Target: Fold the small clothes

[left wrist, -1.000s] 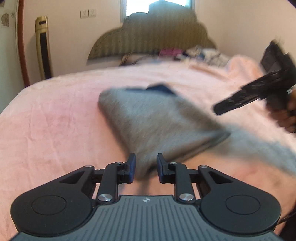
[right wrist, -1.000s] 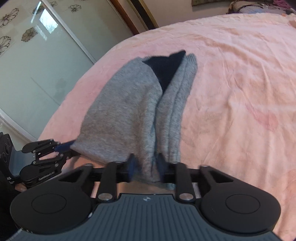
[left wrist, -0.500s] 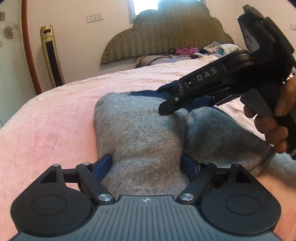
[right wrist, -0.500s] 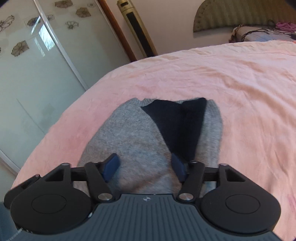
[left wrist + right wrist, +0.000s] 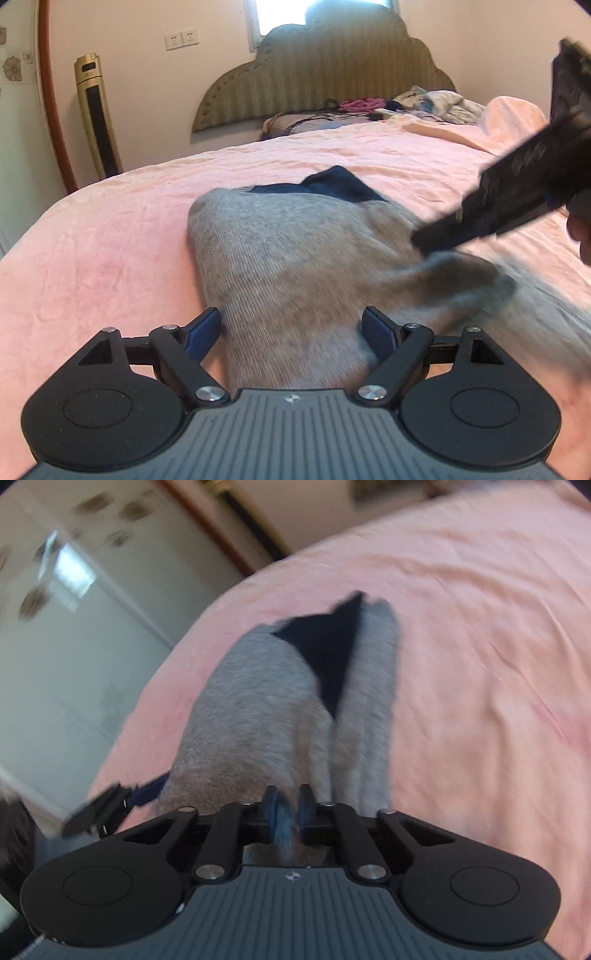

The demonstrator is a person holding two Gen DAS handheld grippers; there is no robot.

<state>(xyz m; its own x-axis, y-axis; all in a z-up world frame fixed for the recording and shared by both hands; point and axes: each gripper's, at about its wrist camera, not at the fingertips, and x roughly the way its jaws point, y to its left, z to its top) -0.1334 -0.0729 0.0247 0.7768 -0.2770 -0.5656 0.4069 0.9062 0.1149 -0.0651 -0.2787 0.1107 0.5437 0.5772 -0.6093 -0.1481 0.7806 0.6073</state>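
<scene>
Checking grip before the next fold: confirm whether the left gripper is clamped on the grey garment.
No. The left gripper stands wide open, its blue pads apart on either side of the grey garment on the pink bedspread.

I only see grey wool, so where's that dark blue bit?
The dark blue patch sits at the grey sweater's far end on the pink bed, towards the headboard, beyond the open left claw.

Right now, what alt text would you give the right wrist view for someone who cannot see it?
The right hand-held gripper is shut on the near edge of a grey sweater with a dark collar, lying on a pink bedspread. The left hand-held gripper shows at the lower left beside the sweater; the picture is motion-blurred.
</scene>
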